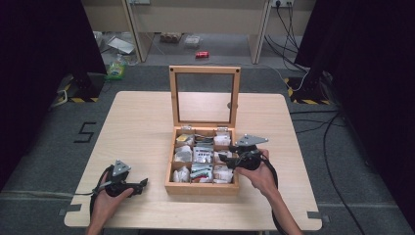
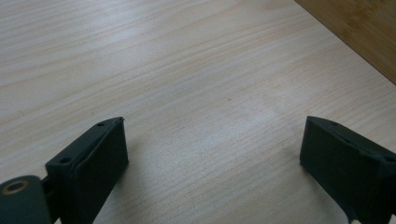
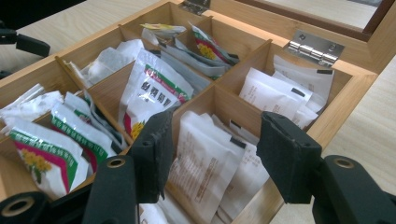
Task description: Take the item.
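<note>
Right gripper view: right tongs [image 3: 212,156], open and empty, straddle white sachets [image 3: 205,165] in the wooden box [image 3: 348,100].
Judged step: reaching in; next, close on one sachet. Left tongs [image 2: 212,154] rest open, empty, over tabletop [image 2: 187,70].

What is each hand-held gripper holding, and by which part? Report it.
Nothing. The left hand-held gripper is open over the bare table; the right hand-held gripper is open over the box's packets.

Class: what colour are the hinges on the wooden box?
Silver metal hinges, clearest in the right gripper view.
</note>
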The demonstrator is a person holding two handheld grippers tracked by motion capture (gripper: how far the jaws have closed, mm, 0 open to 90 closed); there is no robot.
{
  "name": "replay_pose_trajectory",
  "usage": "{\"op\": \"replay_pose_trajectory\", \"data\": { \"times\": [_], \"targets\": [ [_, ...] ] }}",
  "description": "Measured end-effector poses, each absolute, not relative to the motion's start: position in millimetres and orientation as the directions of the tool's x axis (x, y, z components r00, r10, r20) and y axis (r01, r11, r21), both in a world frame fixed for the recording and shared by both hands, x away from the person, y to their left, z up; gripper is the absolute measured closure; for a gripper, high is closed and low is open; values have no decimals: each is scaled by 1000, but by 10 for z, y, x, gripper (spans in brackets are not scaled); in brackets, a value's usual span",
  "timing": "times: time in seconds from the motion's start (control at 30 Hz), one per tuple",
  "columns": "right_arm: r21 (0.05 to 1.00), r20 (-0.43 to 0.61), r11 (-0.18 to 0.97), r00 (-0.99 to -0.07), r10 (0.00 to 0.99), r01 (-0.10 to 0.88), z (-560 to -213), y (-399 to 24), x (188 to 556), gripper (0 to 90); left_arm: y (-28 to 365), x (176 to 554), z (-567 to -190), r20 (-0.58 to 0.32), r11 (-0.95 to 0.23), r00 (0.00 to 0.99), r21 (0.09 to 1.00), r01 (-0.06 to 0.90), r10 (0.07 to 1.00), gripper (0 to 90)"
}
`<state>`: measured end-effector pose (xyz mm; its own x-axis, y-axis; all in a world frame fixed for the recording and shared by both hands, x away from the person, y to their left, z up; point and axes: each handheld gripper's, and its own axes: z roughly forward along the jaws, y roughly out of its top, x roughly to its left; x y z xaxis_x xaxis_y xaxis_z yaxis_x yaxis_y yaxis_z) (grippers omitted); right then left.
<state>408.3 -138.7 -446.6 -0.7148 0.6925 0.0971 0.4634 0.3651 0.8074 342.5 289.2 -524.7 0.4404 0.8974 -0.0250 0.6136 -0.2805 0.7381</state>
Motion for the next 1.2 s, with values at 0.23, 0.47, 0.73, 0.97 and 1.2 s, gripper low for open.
{"op": "replay_pose_trajectory", "data": {
  "times": [0.23,0.47,0.73,0.97,1.2],
  "targets": [
    [795,98,376,-712,696,477,-4490,-1396,4135,449,2892,3426,-5247,-25,-281,440,738,614,897,70],
    [783,113,378,-711,694,493,-4521,-1363,4197,452,2892,3425,-5247,-25,-281,440,738,613,897,70],
    [768,126,391,-719,684,507,-4564,-1332,4205,533,2892,3425,-5247,-25,-280,440,738,613,898,70],
    [758,108,425,-738,666,495,-4586,-1329,4196,678,2892,3425,-5247,-25,-280,440,738,614,898,70],
    [768,83,437,-750,657,468,-4564,-1354,4176,802,2892,3425,-5247,-25,-281,440,738,613,897,71]
  ]
}}
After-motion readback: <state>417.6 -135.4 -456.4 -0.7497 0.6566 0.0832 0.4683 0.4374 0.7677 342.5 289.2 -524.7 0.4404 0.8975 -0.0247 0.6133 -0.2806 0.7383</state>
